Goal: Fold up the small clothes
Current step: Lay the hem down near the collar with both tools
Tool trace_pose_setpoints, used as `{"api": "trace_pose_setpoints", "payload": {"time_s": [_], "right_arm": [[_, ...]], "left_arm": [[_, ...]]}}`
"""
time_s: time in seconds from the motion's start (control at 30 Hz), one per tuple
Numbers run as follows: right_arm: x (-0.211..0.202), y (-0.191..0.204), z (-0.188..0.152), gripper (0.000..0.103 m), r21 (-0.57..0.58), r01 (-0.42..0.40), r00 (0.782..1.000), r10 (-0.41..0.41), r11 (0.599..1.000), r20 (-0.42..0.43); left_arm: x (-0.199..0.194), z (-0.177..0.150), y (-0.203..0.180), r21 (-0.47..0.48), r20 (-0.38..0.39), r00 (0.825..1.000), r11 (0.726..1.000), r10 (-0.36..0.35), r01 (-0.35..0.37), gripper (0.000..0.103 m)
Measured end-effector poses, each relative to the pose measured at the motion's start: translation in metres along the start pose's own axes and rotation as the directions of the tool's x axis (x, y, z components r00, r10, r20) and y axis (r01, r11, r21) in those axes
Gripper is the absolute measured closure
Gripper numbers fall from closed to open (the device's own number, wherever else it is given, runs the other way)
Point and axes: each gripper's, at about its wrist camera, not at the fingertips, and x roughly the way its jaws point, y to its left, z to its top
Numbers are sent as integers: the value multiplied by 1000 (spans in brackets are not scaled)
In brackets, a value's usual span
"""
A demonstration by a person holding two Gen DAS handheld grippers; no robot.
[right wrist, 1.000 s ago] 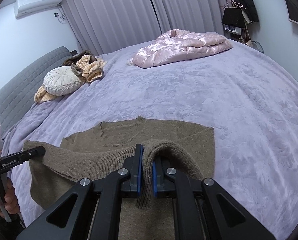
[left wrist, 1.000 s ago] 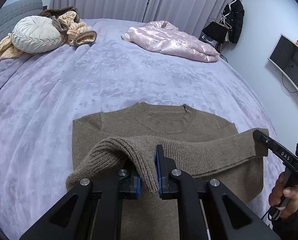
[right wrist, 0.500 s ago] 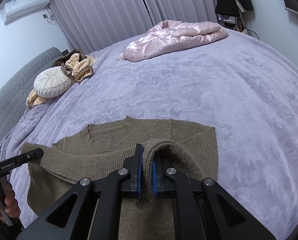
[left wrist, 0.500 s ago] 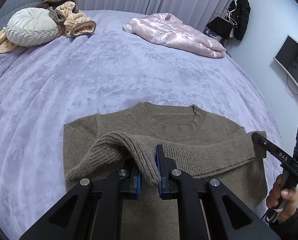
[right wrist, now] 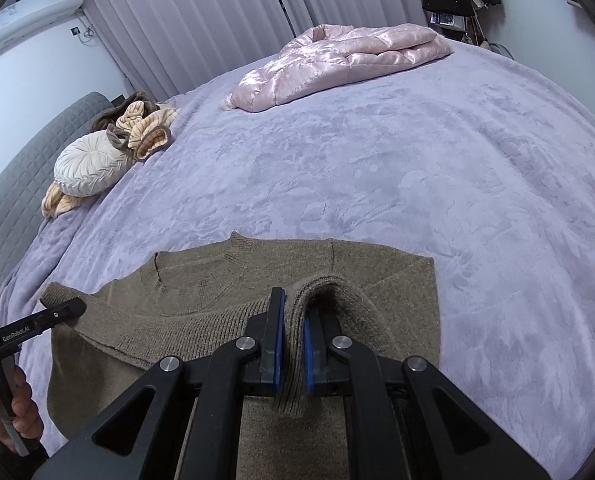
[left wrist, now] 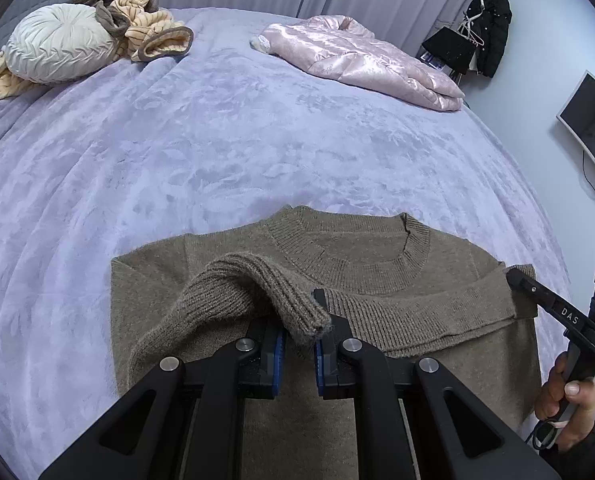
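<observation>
Right between the blue pads of the left claw (left wrist: 299, 344) sits the ribbed hem corner of the brown sweater (left wrist: 361, 268), pinched there and curling up and over toward the left of the fingers. Ahead of that claw the sweater's body lies flat on the bed (left wrist: 225, 144), its round neckline farthest out. The right claw (right wrist: 291, 350) is likewise pressed together on the hem's other corner, a fold of knit standing up between its pads and draping off to the right; the ribbed hem band stretches between the two claws across the sweater's chest.

From the left wrist camera, the right claw's finger reaches in from the far right, held by the right hand (left wrist: 569, 400), and a dark screen (left wrist: 589, 120) shows on the wall beyond. Only the right wrist camera shows the left hand (right wrist: 13, 412) at the lower left and an air conditioner (right wrist: 37, 16) high on the wall. Far ahead of both claws lie a pink quilted jacket (left wrist: 361, 64) and a round cushion (left wrist: 61, 46).
</observation>
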Motion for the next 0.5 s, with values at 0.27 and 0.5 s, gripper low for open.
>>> {"api": "trace_pose_setpoints", "payload": {"time_s": [0.27,0.5], "right_arm": [[21,-2,5,94,7,26,999,-26,1000,-39],[30,-2,8,94,2,37,998,-37,999,-51]], "left_arm": [[26,7,9,-23,-42,999,1000,-5,4,90],[43,8,12,-31,-69,998,1000,1,-3,90]]}}
